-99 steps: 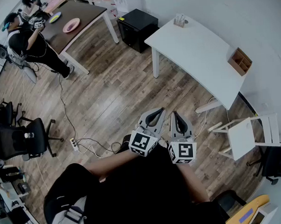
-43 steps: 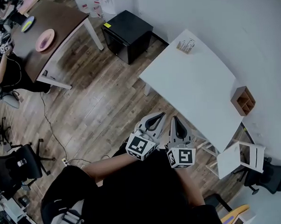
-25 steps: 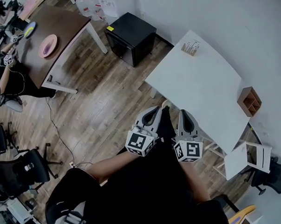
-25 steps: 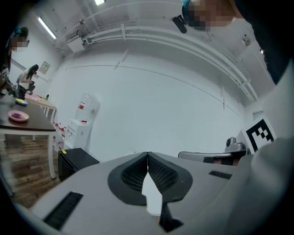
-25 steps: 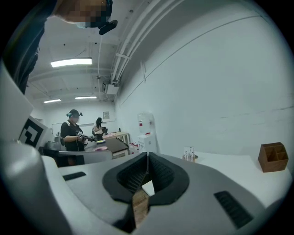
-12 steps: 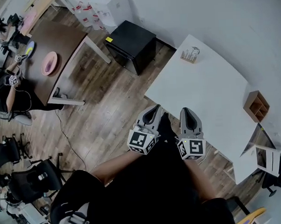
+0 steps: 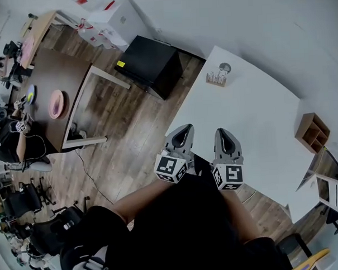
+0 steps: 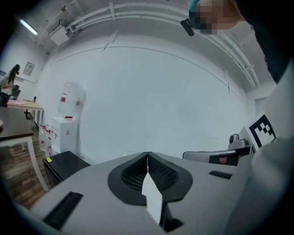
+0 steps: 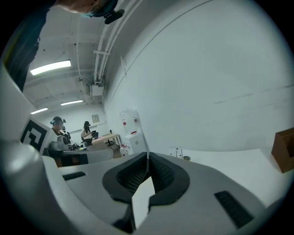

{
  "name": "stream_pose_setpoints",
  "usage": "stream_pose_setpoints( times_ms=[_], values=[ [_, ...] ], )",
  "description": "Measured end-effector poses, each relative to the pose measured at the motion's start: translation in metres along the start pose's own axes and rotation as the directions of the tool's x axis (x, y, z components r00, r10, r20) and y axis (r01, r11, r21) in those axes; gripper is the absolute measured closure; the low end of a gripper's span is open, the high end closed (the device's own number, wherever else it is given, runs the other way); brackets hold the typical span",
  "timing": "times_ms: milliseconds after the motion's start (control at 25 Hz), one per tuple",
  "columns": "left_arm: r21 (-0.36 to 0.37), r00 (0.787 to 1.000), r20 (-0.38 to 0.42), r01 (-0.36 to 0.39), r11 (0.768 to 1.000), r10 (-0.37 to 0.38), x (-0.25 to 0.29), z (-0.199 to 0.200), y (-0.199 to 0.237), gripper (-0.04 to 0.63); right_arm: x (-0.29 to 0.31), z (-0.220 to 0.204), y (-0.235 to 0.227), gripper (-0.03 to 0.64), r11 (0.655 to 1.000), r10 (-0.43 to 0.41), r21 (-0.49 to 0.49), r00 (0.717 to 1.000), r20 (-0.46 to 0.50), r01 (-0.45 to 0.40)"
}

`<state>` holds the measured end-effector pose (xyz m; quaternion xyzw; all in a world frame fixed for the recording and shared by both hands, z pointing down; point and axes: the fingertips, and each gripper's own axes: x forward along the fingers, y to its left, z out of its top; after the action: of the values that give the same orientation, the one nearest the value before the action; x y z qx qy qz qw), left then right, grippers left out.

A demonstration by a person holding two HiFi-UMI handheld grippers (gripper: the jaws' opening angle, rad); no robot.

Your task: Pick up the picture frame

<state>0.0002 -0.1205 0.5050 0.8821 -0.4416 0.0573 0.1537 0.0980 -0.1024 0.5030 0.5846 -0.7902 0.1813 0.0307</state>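
Left gripper (image 7: 185, 129) first: its fingers (image 8: 161, 175) are pressed tight together, tips meeting in a thin seam, nothing caught between them. It's the same over on the right gripper (image 7: 222, 131), fingers (image 9: 132, 177) closed flat on each other and empty. Both are held side by side in front of the person's dark-clothed body (image 7: 178, 226), marker cubes toward the camera, tips pointing out over the near edge of the white surface (image 7: 252, 128). And the picture frame? Hard call. The one small upright object (image 7: 217, 77) on that surface sits way out by the far corner, well apart from both sets of fingers and ahead of them, and it's too small to say whether it is the frame. The right gripper view catches it as a tiny shape at the far end of the white top. Off to the right edge of the surface, a wooden organizer box (image 7: 311, 132), also well clear of the fingers. Down on the wood floor (image 7: 124, 139), a black cabinet (image 7: 149, 64) stands just left of the surface, a brown table (image 7: 66, 80) with a pink plate (image 7: 56, 104) beyond it, and a water dispenser (image 8: 68, 117) against the white wall.
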Motion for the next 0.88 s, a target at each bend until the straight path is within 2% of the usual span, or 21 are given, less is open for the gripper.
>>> stream_pose_setpoints(
  times_ms=[80, 160, 280, 480, 640, 880],
  values=[
    [0.049, 1.000, -0.002, -0.017, 0.999, 0.017, 0.015, -0.001, 0.007, 0.580, 0.012, -0.005, -0.014, 0.581, 0.998, -0.030, 0.048, 0.999, -0.034, 0.031],
    [0.063, 0.998, -0.005, -0.062, 0.996, 0.062, 0.017, -0.003, 0.016, 0.580, 0.019, -0.010, -0.014, 0.581, 0.997, -0.035, 0.071, 0.997, -0.068, 0.040],
    [0.039, 0.995, 0.014, -0.099, 0.994, 0.099, 0.014, 0.003, 0.024, 0.580, 0.025, -0.002, -0.005, 0.581, 0.999, -0.017, 0.028, 0.998, -0.061, 0.019],
    [0.005, 0.995, 0.016, -0.094, 0.996, 0.094, -0.013, -0.006, 0.027, 0.580, 0.014, 0.004, 0.004, 0.581, 0.998, -0.027, -0.049, 0.999, -0.046, 0.024],
    [-0.026, 0.995, 0.017, -0.095, 0.995, 0.096, -0.039, -0.017, 0.024, 0.580, -0.009, -0.002, 0.008, 0.581, 0.997, -0.056, -0.058, 0.998, -0.039, 0.054],
    [-0.050, 0.995, 0.027, -0.092, 0.995, 0.093, -0.076, -0.032, 0.010, 0.580, -0.039, -0.015, 0.033, 0.581, 0.995, -0.053, -0.085, 0.998, -0.037, 0.050]
  ],
)
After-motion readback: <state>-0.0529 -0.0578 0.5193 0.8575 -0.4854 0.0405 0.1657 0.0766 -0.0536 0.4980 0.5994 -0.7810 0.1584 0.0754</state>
